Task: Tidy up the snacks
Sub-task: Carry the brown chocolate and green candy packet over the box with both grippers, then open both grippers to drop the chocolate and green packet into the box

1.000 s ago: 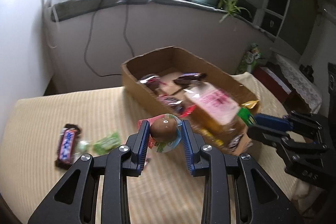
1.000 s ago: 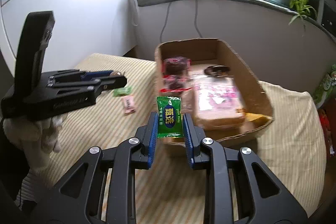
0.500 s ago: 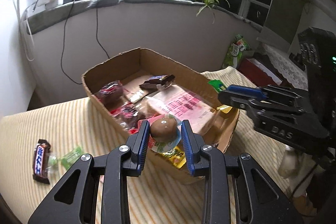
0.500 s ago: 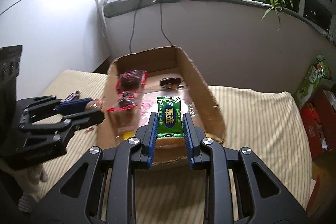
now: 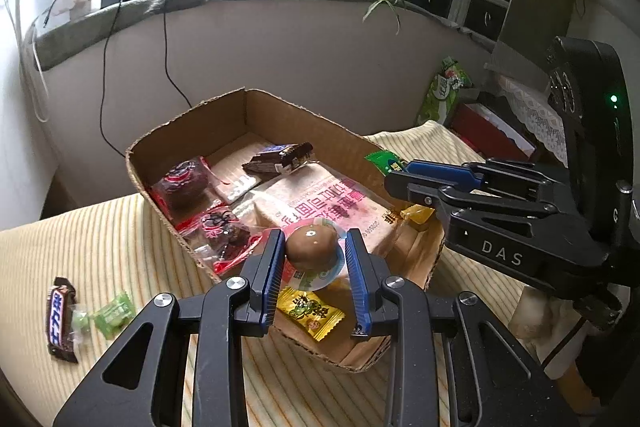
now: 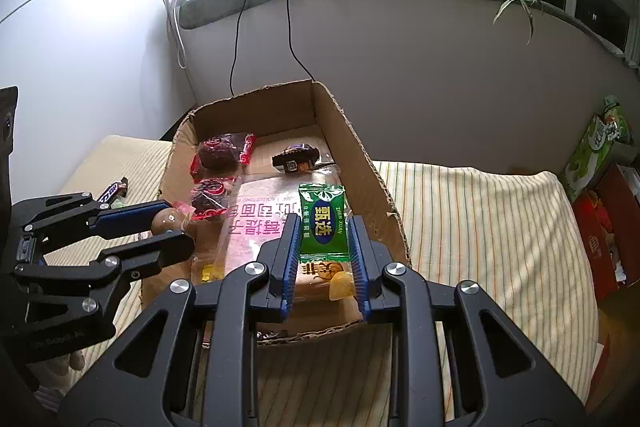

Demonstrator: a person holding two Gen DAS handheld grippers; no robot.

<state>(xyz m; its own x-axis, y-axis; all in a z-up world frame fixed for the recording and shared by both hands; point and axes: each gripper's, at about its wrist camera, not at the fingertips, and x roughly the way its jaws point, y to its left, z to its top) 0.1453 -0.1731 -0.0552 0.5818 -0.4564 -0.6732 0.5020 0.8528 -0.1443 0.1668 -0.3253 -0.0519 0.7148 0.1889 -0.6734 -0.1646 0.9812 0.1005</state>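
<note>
- While both grippers hang over it, the cardboard box (image 5: 192, 135) is the biggest piece: stiff-walled but light, with ragged torn rims, likely to skid on the striped cloth (image 6: 480, 211) if bumped.
- Inside, the pink-printed bread pack (image 5: 320, 199) fills the floor from centre towards 6 o'clock; it looks soft and squashy, so anything dropped on it lands gently.
- Two dark red-wrapped cakes (image 6: 224, 151) lie along the box's 9 o'clock wall, a small dark bar (image 5: 280, 157) sits near 12 o'clock, and a yellow sachet (image 5: 312, 311) lies at the near end.
- Outside, at 8 o'clock from the box, a Snickers bar (image 5: 60, 315) waits on the cloth: firm, easiest pinched across its narrow sides. Just beside it lies a green candy (image 5: 114, 313).
- Pinched by its side edges in the right gripper (image 6: 323, 239), the green sachet (image 6: 322, 219) stands upright over the box's near half; it is thin, crinkly, weightless, and its slick foil could slip.
- Clamped between the blue pads of the left gripper (image 5: 314, 259), the sealed brown egg (image 5: 312, 247) is held above the box's near end; it is round, smooth and crushable, so I'd judge a gentle grip across its widest part is best.
</note>
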